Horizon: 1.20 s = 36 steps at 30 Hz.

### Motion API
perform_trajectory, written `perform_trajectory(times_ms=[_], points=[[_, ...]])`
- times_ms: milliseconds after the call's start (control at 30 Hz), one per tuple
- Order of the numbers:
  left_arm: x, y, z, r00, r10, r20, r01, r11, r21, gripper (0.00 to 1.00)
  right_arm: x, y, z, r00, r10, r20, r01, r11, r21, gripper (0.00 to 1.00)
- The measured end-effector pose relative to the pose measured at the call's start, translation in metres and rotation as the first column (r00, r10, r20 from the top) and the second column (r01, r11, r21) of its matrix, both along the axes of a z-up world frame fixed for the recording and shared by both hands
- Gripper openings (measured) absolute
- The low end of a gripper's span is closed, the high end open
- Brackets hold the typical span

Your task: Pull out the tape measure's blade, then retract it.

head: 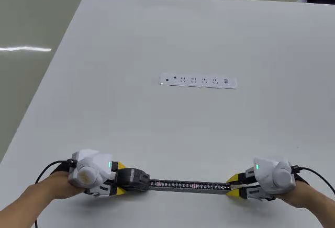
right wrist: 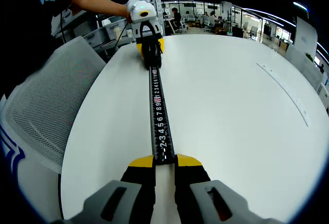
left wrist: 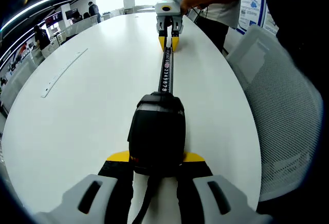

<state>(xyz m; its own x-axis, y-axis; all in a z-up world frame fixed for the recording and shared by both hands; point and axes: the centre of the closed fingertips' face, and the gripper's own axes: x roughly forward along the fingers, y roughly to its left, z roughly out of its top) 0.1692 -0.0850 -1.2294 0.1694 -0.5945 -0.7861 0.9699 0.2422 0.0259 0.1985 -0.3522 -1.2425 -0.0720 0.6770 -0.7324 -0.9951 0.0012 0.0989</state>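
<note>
- Landmark: white power strip, lying flat mid-table, long side running L-R in head view.
- Tape case, black: on the tabletop well apart from the strip, on the person's side of it and off to its left.
- Blade: pulled out and lying flat on the table, roughly parallel to the strip. It runs from the case rightward to a point about level with the strip's right end. Numbers face up.
- Left gripper: clenched on the tape case, yellow tips on either side of the case body. A hand is behind it.
- Right gripper: jaws closed tight on the blade's free end, per the right gripper view. The blade runs straight out from between the tips toward the case.
- Both grippers sit on the strip's near side, one toward each end of it and well apart from it.
- Edges: table's near edge is just behind the grippers and blade, on the side away from the strip. Left edge slants away, well left of the strip, w/ green floor beyond. Far edge is well past the strip.
- Open room: a wide band of bare white top lies btw blade and strip, and more lies beyond the strip.
- Mesh chair stands just off the near edge, on the person's side, far from the strip.
</note>
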Motion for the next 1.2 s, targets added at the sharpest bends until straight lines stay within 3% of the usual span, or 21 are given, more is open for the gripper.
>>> perform_trajectory(times_ms=[433, 733, 1200], points=[[0.0003, -0.0005, 0.0, 1.0, -0.002, 0.0, 0.002, 1.0, 0.0, 0.29, -0.0001, -0.0059, -0.0001, 1.0, -0.015, 0.027, 0.015, 1.0, -0.002, 0.12], [0.0007, -0.003, -0.0007, 1.0, -0.016, -0.003, 0.016, 1.0, -0.008, 0.3, -0.0045, -0.007, -0.0011, 0.999, 0.016, 0.049, -0.015, 1.0, -0.02, 0.13], [0.0016, -0.0036, -0.0004, 0.999, -0.036, 0.018, 0.036, 0.999, 0.001, 0.31, -0.0063, -0.0069, -0.0001, 0.998, 0.014, 0.062, -0.011, 0.999, -0.048, 0.16]])
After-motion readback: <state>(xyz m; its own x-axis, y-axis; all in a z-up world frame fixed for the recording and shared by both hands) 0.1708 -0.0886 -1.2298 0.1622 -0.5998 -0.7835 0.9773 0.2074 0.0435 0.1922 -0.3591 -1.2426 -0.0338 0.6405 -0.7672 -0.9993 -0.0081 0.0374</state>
